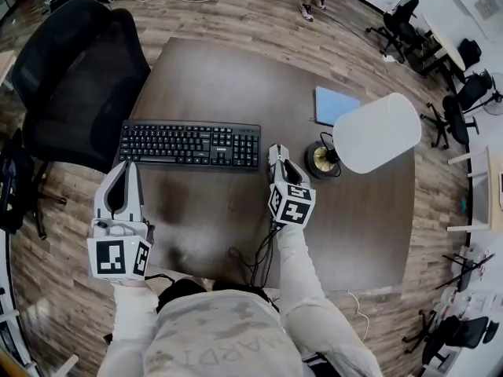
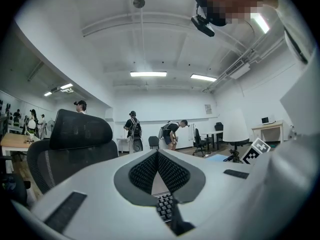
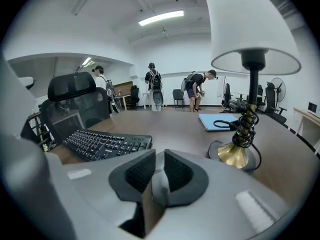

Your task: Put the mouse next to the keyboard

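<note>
A black keyboard (image 1: 189, 144) lies across the middle of the brown table (image 1: 236, 69); the right gripper view shows the keyboard (image 3: 105, 144) at its left. My right gripper (image 1: 276, 154) sits low just off the keyboard's right end. In its own view the right gripper (image 3: 159, 171) has its pads closed against a small grey rounded thing, the mouse (image 3: 160, 183), which is mostly hidden. My left gripper (image 1: 126, 168) hovers at the table's left front edge, shut and empty, and through the left gripper (image 2: 157, 157) a strip of keyboard (image 2: 165, 207) shows.
A table lamp with a white shade (image 1: 377, 132) and brass base (image 1: 323, 158) stands right of my right gripper. A blue notebook (image 1: 335, 104) lies behind it. A black office chair (image 1: 78, 77) stands at the table's left. Cables (image 1: 255, 258) hang at the near edge.
</note>
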Tool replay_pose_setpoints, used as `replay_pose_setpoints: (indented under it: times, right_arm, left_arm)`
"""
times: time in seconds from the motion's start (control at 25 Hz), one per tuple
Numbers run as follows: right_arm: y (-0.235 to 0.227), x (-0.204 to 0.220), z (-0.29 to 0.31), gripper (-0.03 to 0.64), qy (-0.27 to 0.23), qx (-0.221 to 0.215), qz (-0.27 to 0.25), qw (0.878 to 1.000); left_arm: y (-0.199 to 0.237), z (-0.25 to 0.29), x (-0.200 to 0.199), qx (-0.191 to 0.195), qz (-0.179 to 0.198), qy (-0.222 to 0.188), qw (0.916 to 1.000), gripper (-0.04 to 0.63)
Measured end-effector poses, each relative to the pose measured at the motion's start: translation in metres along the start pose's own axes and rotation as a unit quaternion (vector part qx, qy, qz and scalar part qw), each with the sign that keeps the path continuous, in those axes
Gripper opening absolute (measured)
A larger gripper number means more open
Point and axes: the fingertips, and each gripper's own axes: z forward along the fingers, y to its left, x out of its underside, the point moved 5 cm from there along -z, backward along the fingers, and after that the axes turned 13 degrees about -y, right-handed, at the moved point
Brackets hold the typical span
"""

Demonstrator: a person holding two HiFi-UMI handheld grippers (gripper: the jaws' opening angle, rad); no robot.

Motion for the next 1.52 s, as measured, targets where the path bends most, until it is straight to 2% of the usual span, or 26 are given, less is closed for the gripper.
replay_pose_setpoints:
  times: [0.04,0.08,0.4,0.8,1.52]
  right_arm:
    - [0.002,-0.003,-0.005,0.033,-0.008,-0.001,-0.005,1.0]
    - [0.004,-0.006,-0.01,0.011,-0.015,-0.005,-0.008,1.0]
    - [0.028,-0.034,-0.053,0.009,-0.082,-0.037,-0.009,0.996]
    - [0.05,-0.065,-0.11,0.009,-0.139,-0.04,0.005,0.989]
    - [0.087,-0.098,-0.189,0.011,-0.215,-0.034,-0.03,0.976]
  left_arm:
    - [0.0,-0.001,-0.002,0.003,-0.001,-0.003,1.0,0.005]
    - [-0.001,-0.002,-0.003,0.006,-0.001,-0.005,1.0,0.005]
    - [-0.001,-0.011,-0.015,0.033,-0.006,-0.018,0.9993,0.005]
    - [-0.005,-0.022,-0.025,0.07,0.0,-0.026,0.9972,0.005]
    - [-0.004,-0.052,-0.046,0.112,-0.008,-0.049,0.9924,0.005]
